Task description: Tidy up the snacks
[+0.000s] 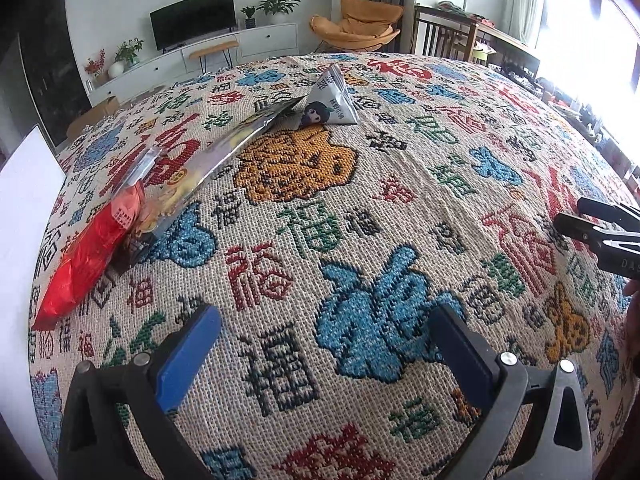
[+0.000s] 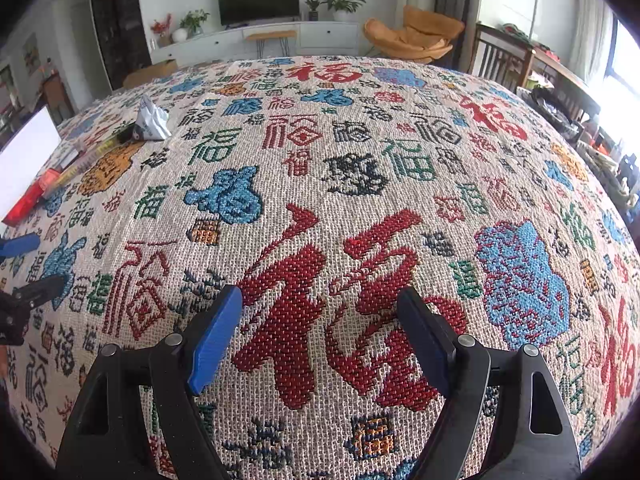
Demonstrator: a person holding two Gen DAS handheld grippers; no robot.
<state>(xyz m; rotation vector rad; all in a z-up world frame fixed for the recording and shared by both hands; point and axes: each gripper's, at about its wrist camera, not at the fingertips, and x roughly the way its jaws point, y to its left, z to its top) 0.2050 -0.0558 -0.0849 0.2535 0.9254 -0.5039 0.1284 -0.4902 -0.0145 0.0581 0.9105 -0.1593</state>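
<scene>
A red snack bag point(image 1: 90, 256) lies at the left edge of the patterned tablecloth point(image 1: 360, 208). A long silver and yellow snack pack point(image 1: 224, 152) leans over it toward a white triangular pouch point(image 1: 334, 100) with a cartoon face. My left gripper point(image 1: 326, 344) is open and empty, low over the cloth, well short of the snacks. My right gripper point(image 2: 320, 332) is open and empty over a big red character on the cloth. In the right wrist view the pouch point(image 2: 152, 122), the silver pack point(image 2: 86, 160) and the red bag point(image 2: 28, 202) lie far left.
A white board point(image 1: 24, 216) stands at the table's left edge. The right gripper's fingers point(image 1: 600, 232) show at the right of the left wrist view. Beyond the table are a TV cabinet point(image 1: 208, 56), an orange chair point(image 1: 360, 28) and a wooden chair point(image 2: 504, 56).
</scene>
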